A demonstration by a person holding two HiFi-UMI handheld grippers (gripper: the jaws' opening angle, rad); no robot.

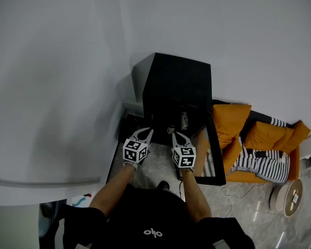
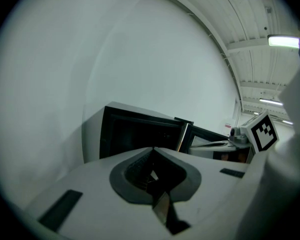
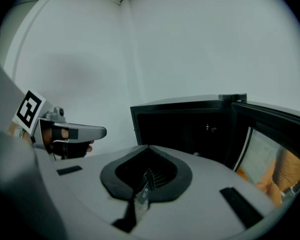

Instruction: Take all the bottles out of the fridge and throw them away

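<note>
- Left claw [image 1: 145, 133]: jaws closed, empty, facing the open black mini fridge [image 1: 176, 84].
- Right claw [image 1: 178, 136]: jaws closed, empty, just beside the left.
- Fridge door [image 1: 217, 165]: swung open at right.

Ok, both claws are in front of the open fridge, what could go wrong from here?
1. The left claw and right claw are both shut and empty; reaching in like that would likely knock a bottle over rather than grip it.
2. The fridge interior is dark, so bottles are hard to make out.
3. The open door stands just right of the right claw and could be bumped; a cable on the floor could snag feet.
</note>
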